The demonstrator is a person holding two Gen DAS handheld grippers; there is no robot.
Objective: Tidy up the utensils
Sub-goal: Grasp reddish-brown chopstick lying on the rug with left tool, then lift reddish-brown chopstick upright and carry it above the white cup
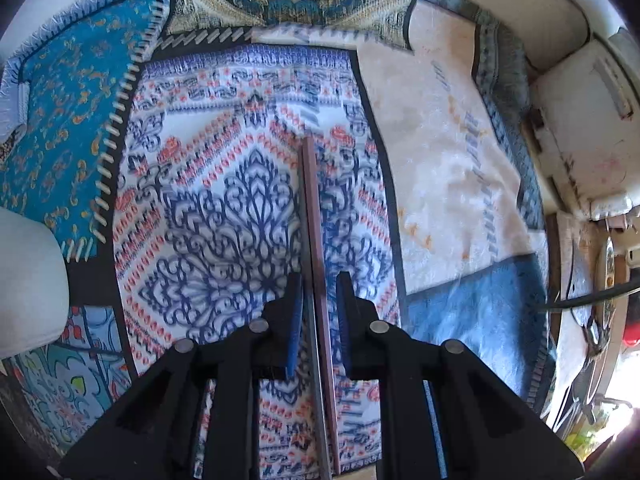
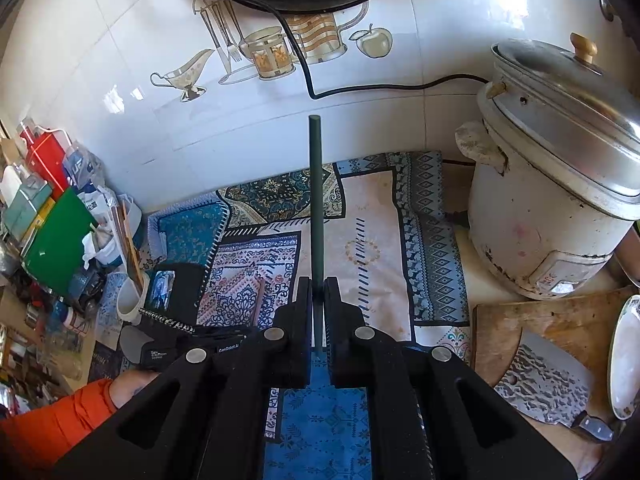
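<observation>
Between the two blue-padded fingers (image 1: 295,320) of the left gripper (image 1: 319,312) lies a reddish-brown chopstick (image 1: 316,240), flat on the patterned cloth (image 1: 224,200) that covers the worktop. Its long axis runs straight ahead along the fingers, the far tip pointing away from the gripper and the near end passing back under the gripper body. The fingers stand spread, a clear gap on each side of the stick, neither pad touching it. A thin grey line lies just beside the stick on its left, and I cannot tell whether that is a second stick or a shadow.

From the right wrist, the right gripper (image 2: 318,300) has its fingers pressed together on a dark green chopstick (image 2: 316,200). This stick is lifted off the cloth and points forward and up, in line with the fingers, its blunt far end showing against the white tiled wall (image 2: 120,80).

Only the right view shows the wider scene: a white rice cooker (image 2: 552,200) ahead to the right of the fingers, a wooden cutting board (image 2: 540,320) with a cleaver (image 2: 548,384) near to the right, and a white cup (image 2: 130,300) holding sticks to the left, just beside the left gripper's body. The left view alone shows the brown chopstick's full length.
</observation>
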